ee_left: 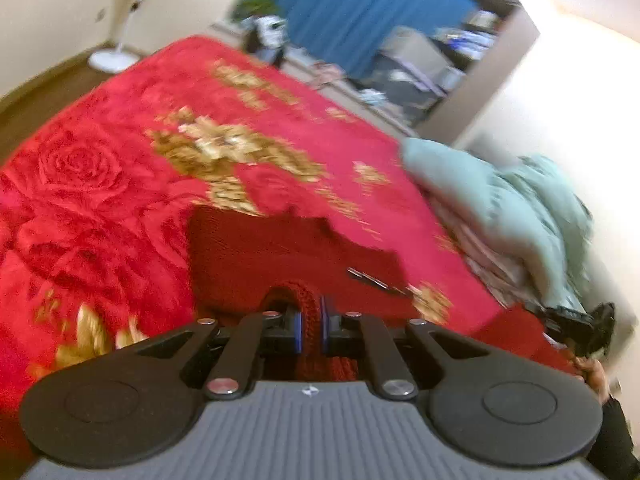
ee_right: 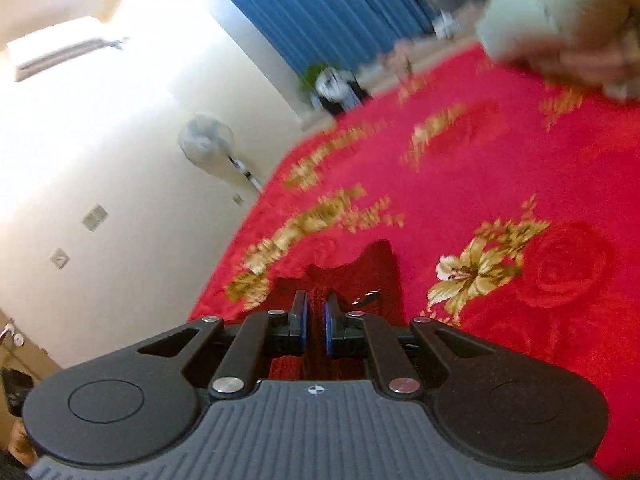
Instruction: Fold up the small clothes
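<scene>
A small dark red knitted garment (ee_left: 288, 252) lies on a bright red flowered blanket (ee_left: 120, 184) that covers a bed. My left gripper (ee_left: 311, 320) is shut on a ribbed edge of this garment, and the cloth is bunched between its blue pads. In the right wrist view my right gripper (ee_right: 315, 320) is shut on another part of the dark red garment (ee_right: 360, 276), which hangs lifted over the blanket (ee_right: 500, 184). A small dark zip or clasp (ee_left: 372, 278) shows on the garment. My right gripper appears at the right edge of the left wrist view (ee_left: 584, 324).
A pile of pale green bedding (ee_left: 500, 216) lies at the bed's far right side. A white standing fan (ee_right: 206, 140) is by the wall, past the bed's edge. Blue curtains (ee_left: 360, 12) and cluttered shelves stand at the back of the room.
</scene>
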